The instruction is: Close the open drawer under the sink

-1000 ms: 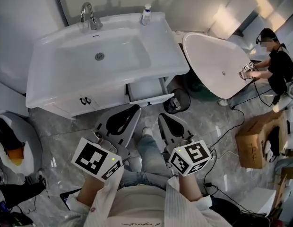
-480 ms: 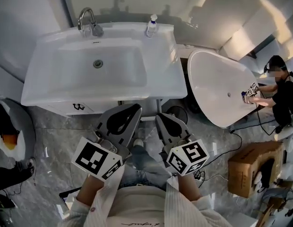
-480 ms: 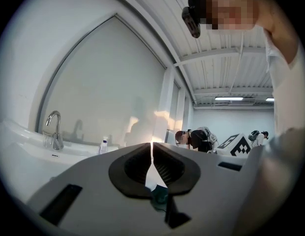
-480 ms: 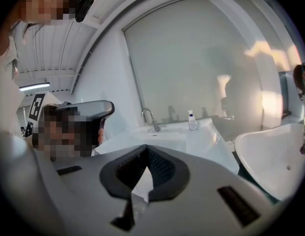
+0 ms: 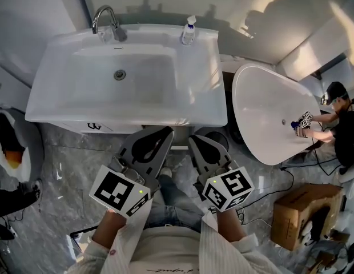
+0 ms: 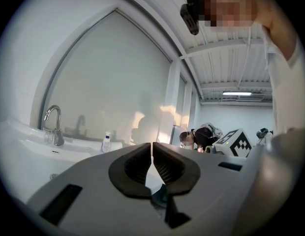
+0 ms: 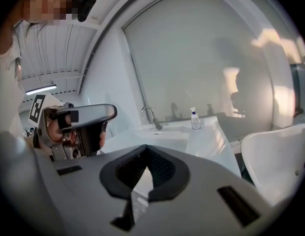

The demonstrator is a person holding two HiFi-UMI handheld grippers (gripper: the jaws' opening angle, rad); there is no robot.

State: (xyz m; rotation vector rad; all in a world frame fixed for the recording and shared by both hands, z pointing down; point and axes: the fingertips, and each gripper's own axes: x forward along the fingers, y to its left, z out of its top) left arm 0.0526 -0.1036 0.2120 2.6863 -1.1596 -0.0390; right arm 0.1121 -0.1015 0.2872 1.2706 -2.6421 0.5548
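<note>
Both tools sit low and close together over the floor (image 5: pixel 68 164), tips aimed at the sink's front rim. Left tool (image 5: pixel 164 132): jaws together, only a hairline slit between the pads, nothing held. Right tool (image 5: pixel 195 139): jaws together at the tips, nothing held. The 2 tools are just beside each other with a narrow gap between them, and the person's legs show below that gap. The sink (image 5: pixel 125 116) spans the whole width ahead of both tools, its front rim overhanging what is beneath. The drawer lies under that rim straight ahead of the tools, almost fully hidden from the head view. Only a thin pale strip (image 5: pixel 178 147) shows between the tool tips, and I cannot tell whether it is the drawer front. Neither gripper view shows the drawer, as each tool's own body fills the lower frame. A bit of cabinet front (image 5: pixel 94 127) with a dark mark peeks out ahead-left of the left tool. Faucet (image 5: pixel 105 21) and a bottle (image 5: pixel 189 32) stand at the sink's far edge, well apart from the tools. Open floor lies left of the left tool. Right of the right tool a bathtub (image 5: pixel 268 113) is near the sink's side, with another person (image 5: pixel 340 119) at its far edge, partly cut off. A cardboard box (image 5: pixel 302 213) sits further right. A dark and orange item (image 5: pixel 8 147) is cut off at the left frame edge and hard to make out.
</note>
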